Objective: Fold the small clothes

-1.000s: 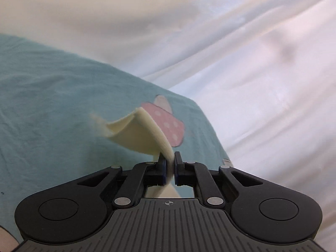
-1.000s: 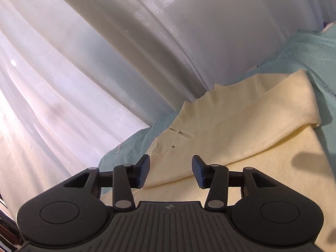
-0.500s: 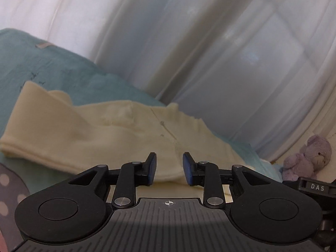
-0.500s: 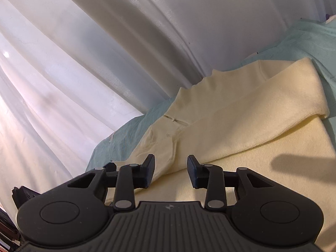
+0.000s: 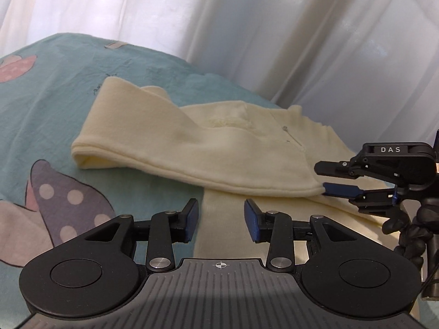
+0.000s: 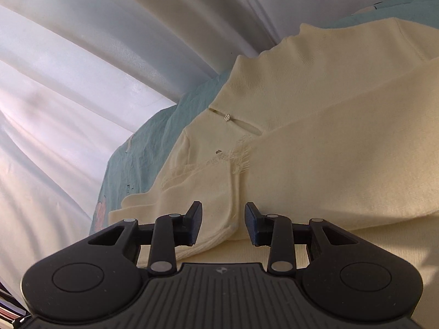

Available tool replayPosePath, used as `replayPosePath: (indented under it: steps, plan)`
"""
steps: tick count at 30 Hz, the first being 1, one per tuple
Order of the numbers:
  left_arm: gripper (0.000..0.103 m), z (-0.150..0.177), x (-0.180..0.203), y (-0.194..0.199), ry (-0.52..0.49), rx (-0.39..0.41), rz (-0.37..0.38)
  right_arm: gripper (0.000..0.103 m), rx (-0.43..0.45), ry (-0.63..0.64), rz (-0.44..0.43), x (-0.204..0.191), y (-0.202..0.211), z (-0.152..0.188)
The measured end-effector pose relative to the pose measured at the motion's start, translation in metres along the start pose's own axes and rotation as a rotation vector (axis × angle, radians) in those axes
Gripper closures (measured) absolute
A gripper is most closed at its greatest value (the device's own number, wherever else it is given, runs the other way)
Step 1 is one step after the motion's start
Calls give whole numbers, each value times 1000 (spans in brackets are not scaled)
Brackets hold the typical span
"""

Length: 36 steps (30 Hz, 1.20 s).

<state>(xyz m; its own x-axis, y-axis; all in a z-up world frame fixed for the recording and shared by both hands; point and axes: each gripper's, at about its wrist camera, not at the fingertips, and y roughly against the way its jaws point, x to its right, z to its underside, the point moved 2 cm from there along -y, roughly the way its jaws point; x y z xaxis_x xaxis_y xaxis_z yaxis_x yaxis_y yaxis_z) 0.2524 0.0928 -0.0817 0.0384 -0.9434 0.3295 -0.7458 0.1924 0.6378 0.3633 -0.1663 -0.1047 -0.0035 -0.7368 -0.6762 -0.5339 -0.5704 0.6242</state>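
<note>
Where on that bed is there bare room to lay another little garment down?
Bare teal bedsheet lies left of the folded cream garment, out to the white curtain. It is crowded on the garment's right, where the right tongs reach its edge.

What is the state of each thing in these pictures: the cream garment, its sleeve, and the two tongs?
Cream garment: lying on the teal sheet, partly folded.
Sleeve: folded across the garment's body.
Button at the neck: not fastened.
Left tongs: open, just been opening, holding nothing, above the garment's lower part.
Right tongs: open, a folded edge of the garment between the pads, not pressed.
</note>
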Motion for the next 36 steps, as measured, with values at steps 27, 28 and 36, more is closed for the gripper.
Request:
replayPosePath:
  steps: [27,28,36]
  plan:
    - [58,-34,-2,-25,45,-3,-45,97,420,251,483,50,113,-33]
    - [57,-34,-1,-26,38,-4,-48,97,424,252,516,56,115,-33]
    - [54,-35,6,-32,21,-30,-55,97,349,127,505,102,118,-28]
